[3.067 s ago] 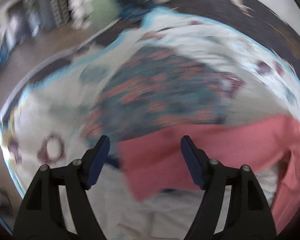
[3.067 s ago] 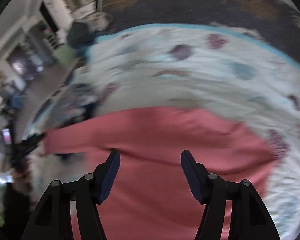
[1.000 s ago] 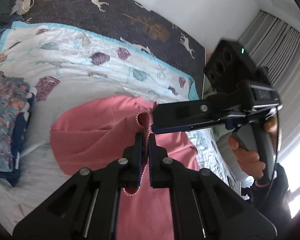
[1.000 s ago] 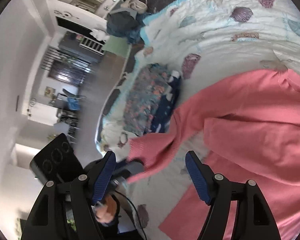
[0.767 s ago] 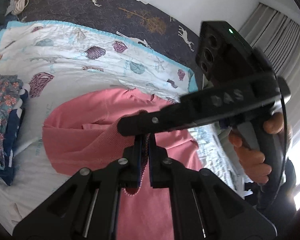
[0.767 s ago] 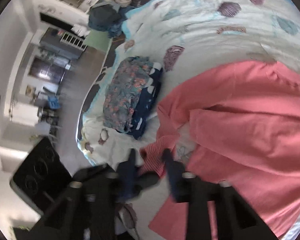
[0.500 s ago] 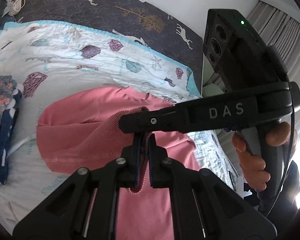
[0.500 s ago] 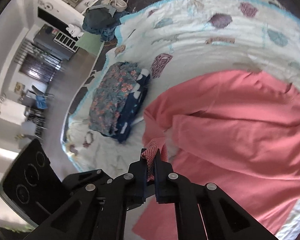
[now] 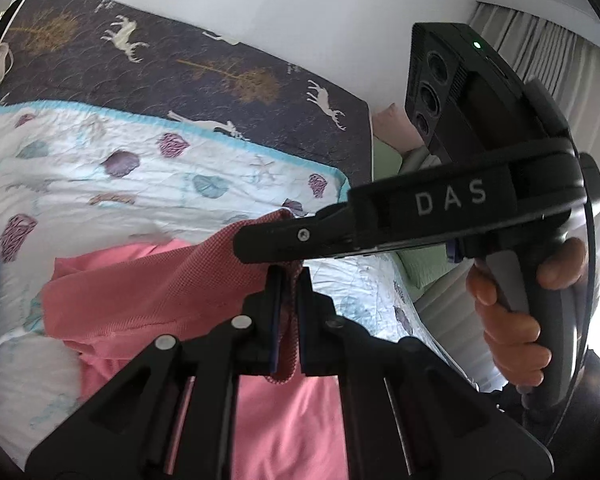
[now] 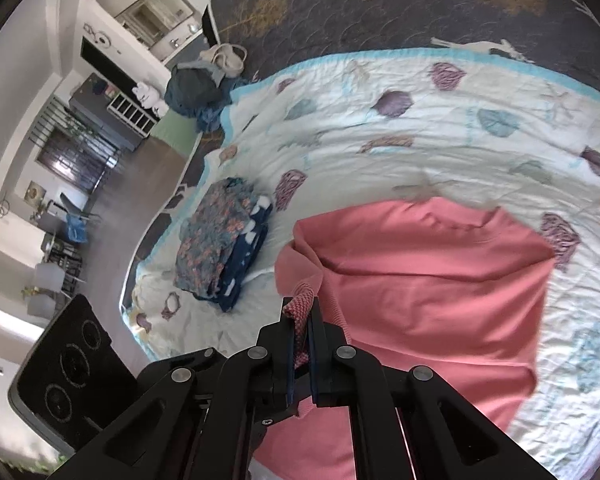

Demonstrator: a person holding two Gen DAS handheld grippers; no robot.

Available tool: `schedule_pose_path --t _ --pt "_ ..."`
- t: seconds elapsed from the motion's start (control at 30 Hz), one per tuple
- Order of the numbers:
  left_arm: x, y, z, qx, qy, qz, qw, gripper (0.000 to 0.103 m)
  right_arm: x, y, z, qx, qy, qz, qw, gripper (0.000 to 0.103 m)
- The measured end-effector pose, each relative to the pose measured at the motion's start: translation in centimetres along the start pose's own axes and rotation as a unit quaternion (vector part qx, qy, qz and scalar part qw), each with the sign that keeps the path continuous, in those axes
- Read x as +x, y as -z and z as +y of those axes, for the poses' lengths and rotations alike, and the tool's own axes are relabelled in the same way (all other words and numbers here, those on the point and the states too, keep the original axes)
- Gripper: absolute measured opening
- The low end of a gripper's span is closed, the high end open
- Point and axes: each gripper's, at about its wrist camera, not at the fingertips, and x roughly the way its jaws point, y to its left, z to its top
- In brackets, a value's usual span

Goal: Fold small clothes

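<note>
Here the left gripper (image 9: 287,312) and right gripper (image 10: 301,344) each pinch the pink garment's (image 10: 420,276) cuff, fingers closed on cloth. It lies on the quilt (image 10: 380,140) (folded clothes (image 10: 220,240) stacked nearby).

The pink garment (image 9: 148,280) runs under the left gripper (image 9: 287,280) and off the bottom edge; its hem is not visible. The right gripper (image 10: 301,312) body covers the garment's near left portion. The folded stack (image 10: 220,240) left of this gripper shows only two layers; deeper items cannot be told.
</note>
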Motion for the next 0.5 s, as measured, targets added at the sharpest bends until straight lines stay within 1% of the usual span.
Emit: schedule_pose_path --t 0.1,0.2,0.37,0.5 --pt "2.3 0.7 -1.6 0.004 -0.003 0.003 1.0000 0.008 -0.9 0.3 -2.5 0.007 -0.003 0.000 1.000 0.004" --pt "5.3 1.7 -3.0 0.008 -0.009 0.018 0.9998 0.008 -0.9 0.9 -5.9 0.025 -0.005 0.003 1.000 0.004" --pt "10.6 2.9 -4.2 -0.006 0.000 0.062 0.9981 0.008 0.3 2.2 -12.7 0.081 -0.010 0.012 0.997 0.005" --pt "13.7 4.0 -4.2 -0.021 0.002 0.092 0.9955 0.009 1.6 3.1 -17.5 0.122 -0.035 0.015 0.992 0.005"
